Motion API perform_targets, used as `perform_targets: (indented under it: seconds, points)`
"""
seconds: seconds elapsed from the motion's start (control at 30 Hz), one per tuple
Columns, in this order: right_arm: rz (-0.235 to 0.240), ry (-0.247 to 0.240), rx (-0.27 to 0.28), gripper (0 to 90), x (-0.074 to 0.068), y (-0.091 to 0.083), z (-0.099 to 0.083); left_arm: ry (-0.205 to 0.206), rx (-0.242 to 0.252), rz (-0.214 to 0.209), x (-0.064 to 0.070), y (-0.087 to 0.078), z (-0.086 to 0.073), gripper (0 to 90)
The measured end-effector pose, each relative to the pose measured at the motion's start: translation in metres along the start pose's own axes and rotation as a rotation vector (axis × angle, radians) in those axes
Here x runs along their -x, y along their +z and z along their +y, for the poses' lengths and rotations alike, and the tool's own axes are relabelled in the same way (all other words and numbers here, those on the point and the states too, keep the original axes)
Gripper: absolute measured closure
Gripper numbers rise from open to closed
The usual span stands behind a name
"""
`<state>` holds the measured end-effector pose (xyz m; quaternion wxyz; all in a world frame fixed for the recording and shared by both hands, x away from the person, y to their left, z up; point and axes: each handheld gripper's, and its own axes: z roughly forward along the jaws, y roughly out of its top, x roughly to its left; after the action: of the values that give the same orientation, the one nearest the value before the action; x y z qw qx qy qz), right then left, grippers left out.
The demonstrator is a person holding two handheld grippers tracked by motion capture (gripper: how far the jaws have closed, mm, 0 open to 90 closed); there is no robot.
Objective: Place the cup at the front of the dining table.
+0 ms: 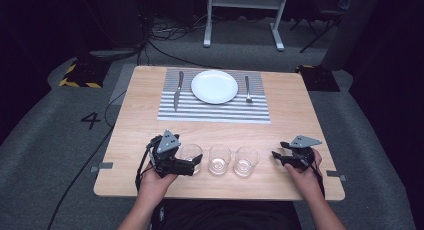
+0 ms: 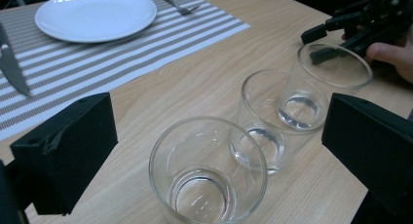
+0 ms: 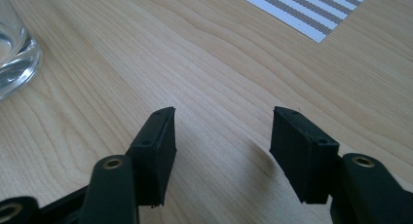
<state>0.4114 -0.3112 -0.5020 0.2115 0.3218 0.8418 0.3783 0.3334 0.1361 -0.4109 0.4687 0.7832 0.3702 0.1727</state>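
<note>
Now the left gripper (image 2: 214,151) straddles the nearest glass (image 2: 208,173) (jaws wide apart).

- The high view looks down from above the near side of the table (image 1: 150,120), facing the far side. It takes in the whole top.
- The left gripper view sits low and close, looking right along three glasses (image 2: 209,173) toward the right gripper (image 2: 336,39).
- The right gripper view is very close to the wood, facing left. It shares a glass (image 3: 12,48) and the mat (image 3: 311,9) with the others.
</note>
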Motion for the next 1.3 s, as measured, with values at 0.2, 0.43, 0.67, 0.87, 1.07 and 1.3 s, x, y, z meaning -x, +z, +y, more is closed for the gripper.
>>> perform_targets:
  seconds: [0.2,0.43,0.67,0.87,1.07,1.3]
  points:
    - [0.000,0.000,0.000,42.8,0.000,0.000,0.000,-0.010,-0.034,0.024,-0.001,0.012,-0.008,0.0]
    - [0.004,-0.001,-0.002,42.8,0.000,0.000,0.000,-0.034,-0.121,0.024,-0.008,0.026,-0.020,0.2]
    - [0.001,0.001,0.000,42.8,0.000,0.000,0.000,-0.029,-0.177,-0.033,-0.005,0.048,-0.035,0.5]
    - [0.001,0.002,0.000,42.8,0.000,0.000,0.000,0.017,-0.193,0.007,-0.003,0.053,-0.041,18.7]
    - [0.004,-0.001,-0.001,42.8,0.000,0.000,0.000,0.012,-0.194,-0.008,-0.003,0.053,-0.042,19.7]
    - [0.004,-0.001,-0.001,42.8,0.000,0.000,0.000,0.006,-0.190,-0.011,-0.004,0.053,-0.042,19.8]
